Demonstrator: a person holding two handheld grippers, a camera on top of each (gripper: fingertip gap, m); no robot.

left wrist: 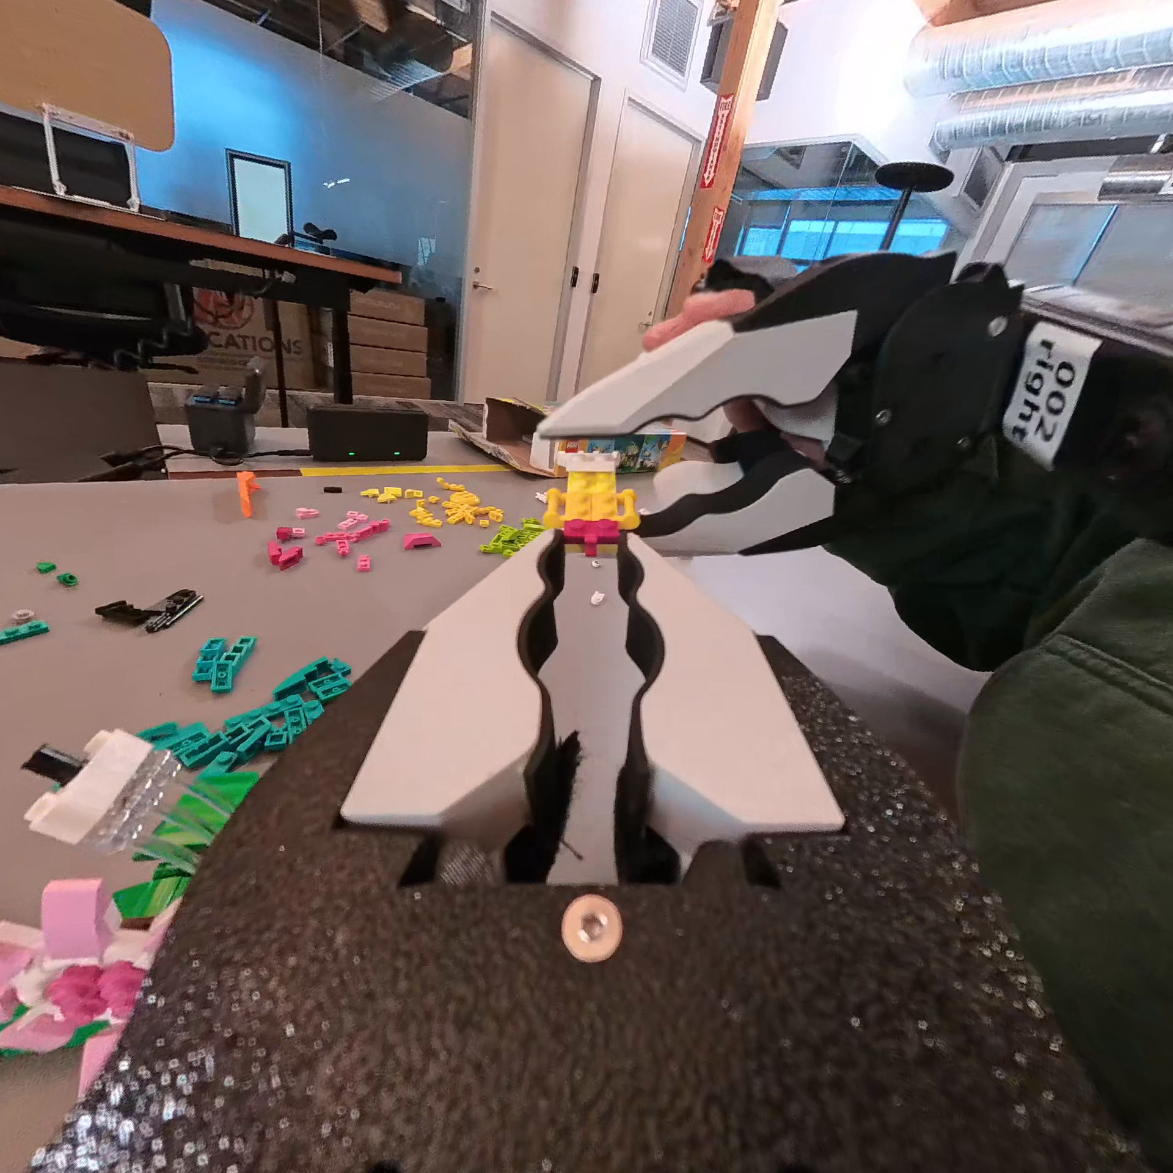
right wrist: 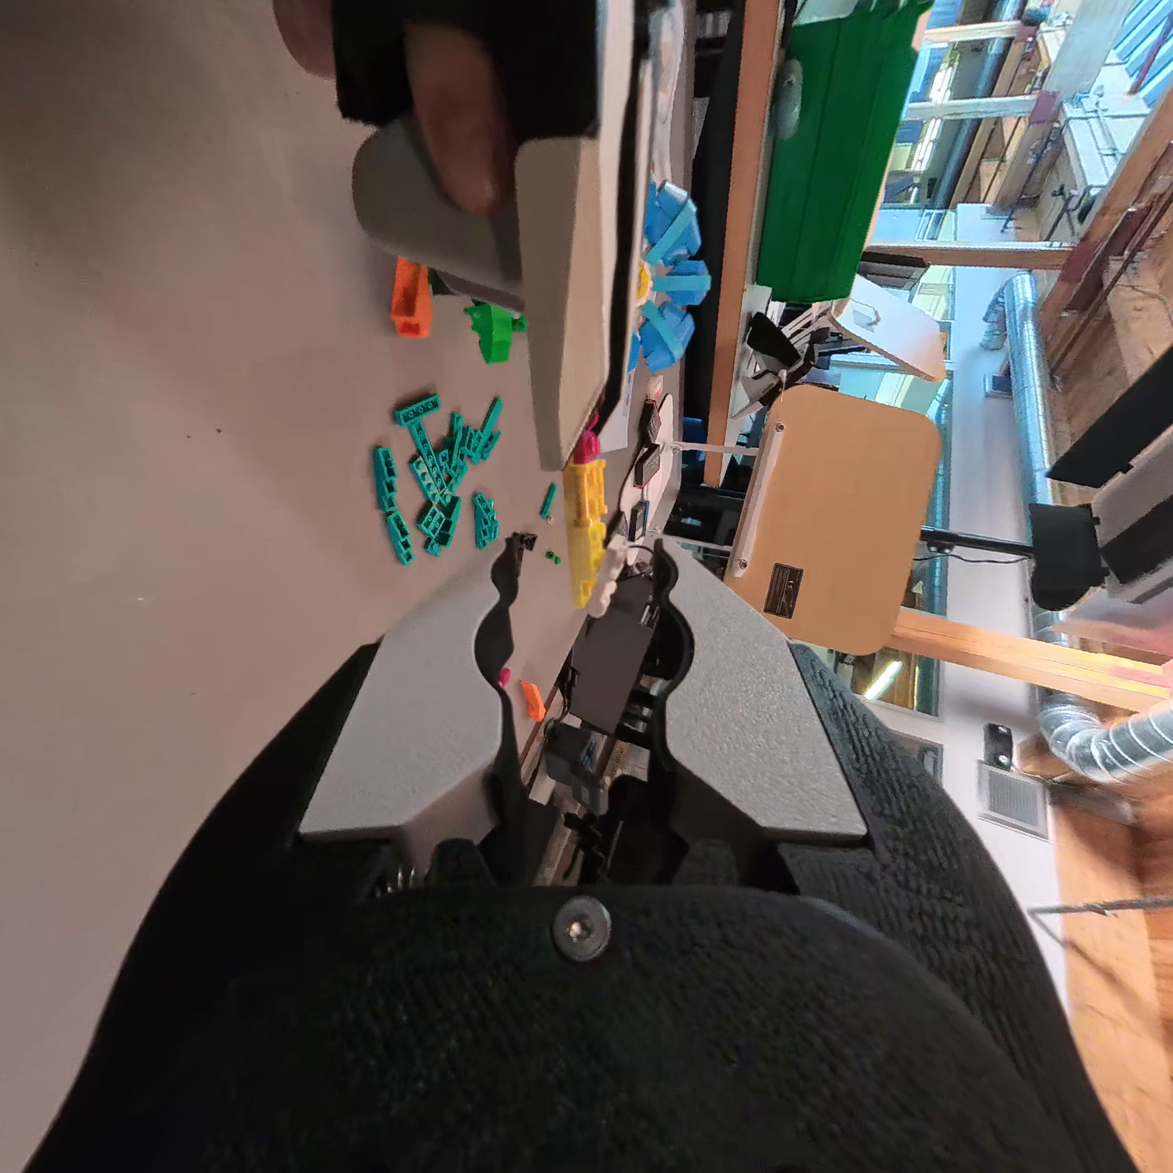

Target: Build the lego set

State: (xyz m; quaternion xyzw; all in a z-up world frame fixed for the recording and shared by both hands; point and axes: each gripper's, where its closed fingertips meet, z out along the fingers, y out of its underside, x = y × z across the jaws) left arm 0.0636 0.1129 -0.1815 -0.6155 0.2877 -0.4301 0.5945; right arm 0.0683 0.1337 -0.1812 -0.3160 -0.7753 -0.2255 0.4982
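A small plastic lego assembly of yellow studded bricks, capped by a white plate and based on magenta pieces, stands upright above the grey table, with loose yellow, pink and teal bricks scattered toward nine o'clock.

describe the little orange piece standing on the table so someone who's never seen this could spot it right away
Start at the grey table and look to its far edge, just before the yellow tape line. Left of the pink bricks and yellow bricks, the orange piece stands alone. It is the only orange part there, upright while its neighbours lie flat.
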